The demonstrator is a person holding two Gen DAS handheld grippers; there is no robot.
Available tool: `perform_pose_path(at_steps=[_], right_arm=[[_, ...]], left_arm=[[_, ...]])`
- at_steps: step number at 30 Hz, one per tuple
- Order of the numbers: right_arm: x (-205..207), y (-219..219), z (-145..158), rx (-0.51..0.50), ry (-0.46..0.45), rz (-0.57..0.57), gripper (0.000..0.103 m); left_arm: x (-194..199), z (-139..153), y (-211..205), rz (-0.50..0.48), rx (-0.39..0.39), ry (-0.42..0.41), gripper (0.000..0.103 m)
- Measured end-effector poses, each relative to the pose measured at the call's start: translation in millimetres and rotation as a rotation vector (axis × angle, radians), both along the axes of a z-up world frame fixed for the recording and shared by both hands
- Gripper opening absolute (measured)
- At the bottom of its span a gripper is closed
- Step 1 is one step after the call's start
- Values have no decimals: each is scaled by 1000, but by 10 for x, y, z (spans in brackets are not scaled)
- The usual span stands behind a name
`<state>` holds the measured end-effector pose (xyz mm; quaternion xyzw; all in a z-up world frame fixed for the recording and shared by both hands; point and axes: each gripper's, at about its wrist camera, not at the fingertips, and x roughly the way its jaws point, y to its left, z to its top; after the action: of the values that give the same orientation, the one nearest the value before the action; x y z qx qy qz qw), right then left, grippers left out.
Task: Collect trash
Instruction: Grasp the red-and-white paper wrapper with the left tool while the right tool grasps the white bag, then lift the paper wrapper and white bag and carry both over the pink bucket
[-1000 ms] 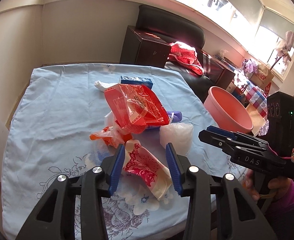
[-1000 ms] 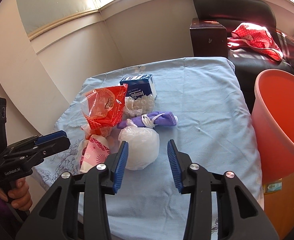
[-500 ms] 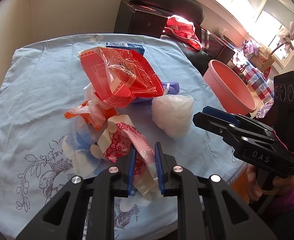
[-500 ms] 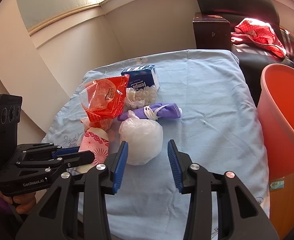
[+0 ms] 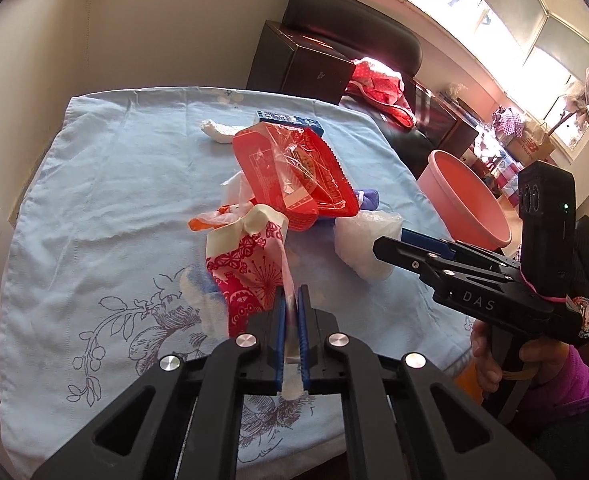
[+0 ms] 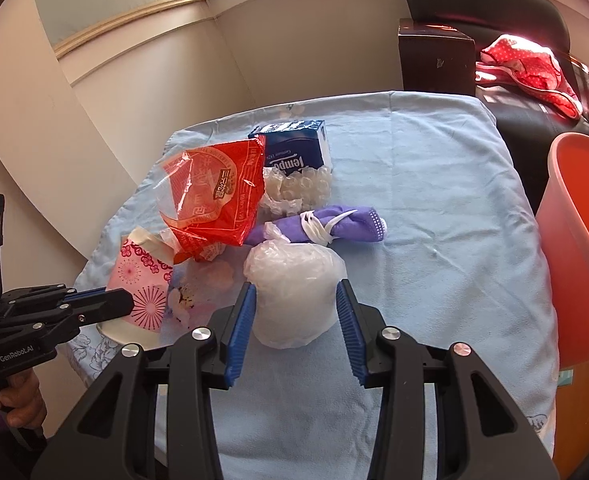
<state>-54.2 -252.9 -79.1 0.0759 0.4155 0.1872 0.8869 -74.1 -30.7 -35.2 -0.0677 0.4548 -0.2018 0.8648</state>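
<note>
While its jaws pinch the crumpled pink-and-cream patterned paper wrapper (image 5: pixel 250 268), the left gripper (image 5: pixel 291 300) holds it just above the light blue cloth-covered tabletop (image 5: pixel 106 200), near the red crinkly plastic bag (image 5: pixel 290 176). From the right wrist, the right gripper (image 6: pixel 294 308) has its jaws apart around the white knotted plastic bag (image 6: pixel 292 284), with the orange plastic bucket (image 6: pixel 582 240) beside the tabletop.

My left gripper (image 5: pixel 290 304) pinches the pink floral wrapper (image 5: pixel 250 264), lifted and crumpled. The white plastic bag (image 6: pixel 294 292) (knotted, translucent) sits between my right gripper's (image 6: pixel 294 312) spread fingers, at six o'clock of the pile.
</note>
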Motion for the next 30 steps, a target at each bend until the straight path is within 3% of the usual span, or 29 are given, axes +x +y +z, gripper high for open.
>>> perform_pose_path(at_steps=[11,13,17,30], right_arm=[[32,42,-84,-1,8,14,42],[15,50,-75,-6,2,23,36],[-40,72,-41,-20,-15,40,30],[-274,-89,246,-12,-110,20,30]], left_arm=[[-98,104,195,36,-39,-45,5],[-119,127,199,36,-39,-54,5],[-158,178,192,25,-40,-79,5],[-188,578,-41,-55,-75,-210,5]])
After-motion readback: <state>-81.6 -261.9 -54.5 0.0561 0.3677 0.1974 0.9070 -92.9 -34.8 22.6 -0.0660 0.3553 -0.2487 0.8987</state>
